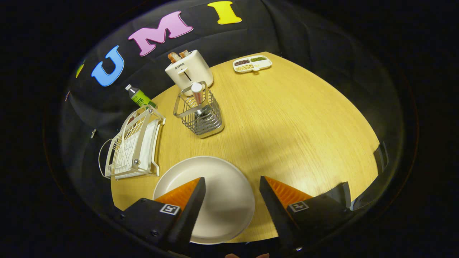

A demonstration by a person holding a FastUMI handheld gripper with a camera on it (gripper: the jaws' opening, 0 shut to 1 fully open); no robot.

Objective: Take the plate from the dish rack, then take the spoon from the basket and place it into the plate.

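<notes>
A white round plate [222,193] lies flat on the wooden table [294,122], under and between my fingers, mostly by the left one. My gripper [232,182] is open, hovering above the plate with nothing held. Beyond it stands a wire basket [200,114] with a spoon [198,94] upright inside, handle end up. The white dish rack [134,147] sits left of the plate with no dish in its slots.
A white toaster [189,68] with bread stands behind the basket. A green-labelled bottle [139,96] lies by the rack's far end. A divided snack tray [252,63] rests at the table's far edge. Bare tabletop stretches to the right of the basket.
</notes>
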